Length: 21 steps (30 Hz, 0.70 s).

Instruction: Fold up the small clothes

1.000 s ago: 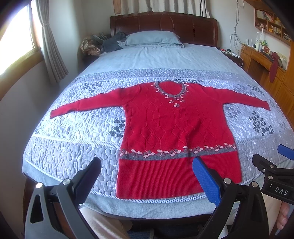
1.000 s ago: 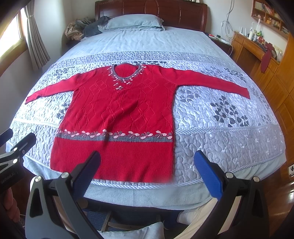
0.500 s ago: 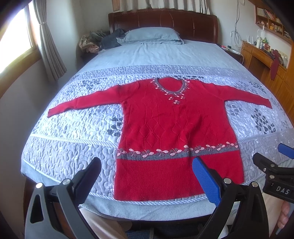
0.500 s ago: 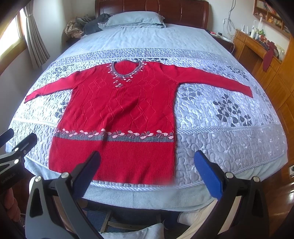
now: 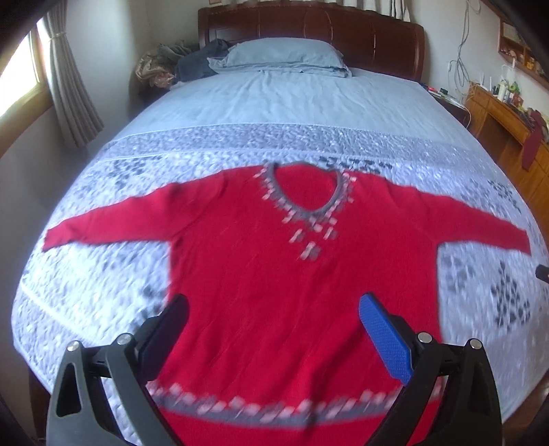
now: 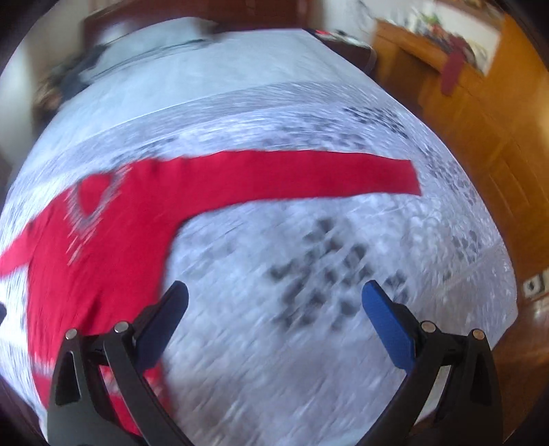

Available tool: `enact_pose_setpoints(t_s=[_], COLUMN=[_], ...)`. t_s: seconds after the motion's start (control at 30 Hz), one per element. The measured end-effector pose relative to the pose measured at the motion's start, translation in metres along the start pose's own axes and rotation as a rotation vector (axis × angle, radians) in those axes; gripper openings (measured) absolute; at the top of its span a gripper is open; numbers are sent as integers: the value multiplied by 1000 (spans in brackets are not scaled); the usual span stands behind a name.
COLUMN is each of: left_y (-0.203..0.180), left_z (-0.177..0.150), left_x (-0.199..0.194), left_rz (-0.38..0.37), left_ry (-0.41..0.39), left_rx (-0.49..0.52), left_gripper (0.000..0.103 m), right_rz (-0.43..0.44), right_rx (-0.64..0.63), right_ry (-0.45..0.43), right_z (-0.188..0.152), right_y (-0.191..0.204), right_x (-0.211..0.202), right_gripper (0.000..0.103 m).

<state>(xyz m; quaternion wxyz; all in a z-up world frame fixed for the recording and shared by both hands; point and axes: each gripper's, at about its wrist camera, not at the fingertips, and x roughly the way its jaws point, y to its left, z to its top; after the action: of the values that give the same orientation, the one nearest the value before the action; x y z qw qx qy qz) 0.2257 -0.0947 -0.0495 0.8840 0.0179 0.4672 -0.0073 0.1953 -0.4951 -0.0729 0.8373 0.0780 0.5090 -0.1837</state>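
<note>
One red sweater [image 5: 295, 281] lies flat and face up on the quilted bedspread [image 5: 103, 274], both sleeves stretched out to the sides and its grey patterned neckline [image 5: 305, 192] toward the headboard [image 5: 308, 31]. The left gripper [image 5: 272, 329] hangs over the lower body of the garment with its two fingers spread wide, holding nothing; the dark finger [image 5: 164, 326] sits over the sweater's left side edge, the blue-padded finger [image 5: 384, 339] over the red knit further right, and the grey band with pale motifs [image 5: 274, 408] runs just below and between them.

The right gripper [image 6: 274, 315] is also spread wide and empty. It is over bare bedspread [image 6: 274, 360] beside the garment: its dark finger [image 6: 161, 322] overlaps the sweater's [image 6: 96, 247] side edge in the view, while its blue finger [image 6: 387, 329] is over the grey leaf print, well apart from the cloth. One sleeve [image 6: 291, 175] reaches across the view above both fingers. This view is heavily smeared, so whether the fingers touch the fabric probably cannot be judged.

Counted: one sweater, two sleeves, two grippers, one pillow [image 5: 284, 55] at the head of the bed, a pile of dark clothes [image 5: 192, 61] beside it
</note>
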Motion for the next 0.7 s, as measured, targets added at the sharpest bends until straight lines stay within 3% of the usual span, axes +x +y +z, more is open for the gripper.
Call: enact_pose_setpoints(t_s=[0.17,0.3,0.43,0.57,0.67,0.7], left_y=[-58,-98,-134,-146,-143,-140], left_z=[51,70,75,76,74,74], left_x=[60,95,125,147,156,158], left_rz=[-15,-46,-37,-36,-24,-15], left_ry=[19,36,45,63,72,68], left_rx=[15,38,97,112,113,114], left_gripper=[99,99,99,99,99,99], right_rz=[-99,-103,-62,-13,14,14], right_rx=[139,217,272,336,357,362], right_ry=[94,171,205,214,199,191], right_z=[67,94,108,112,114,115], right_y=[-107,-164,-195,-213,-221,-223], right_x=[85,143,182,201,202,201], right_gripper=[100,100,100,98,87,72])
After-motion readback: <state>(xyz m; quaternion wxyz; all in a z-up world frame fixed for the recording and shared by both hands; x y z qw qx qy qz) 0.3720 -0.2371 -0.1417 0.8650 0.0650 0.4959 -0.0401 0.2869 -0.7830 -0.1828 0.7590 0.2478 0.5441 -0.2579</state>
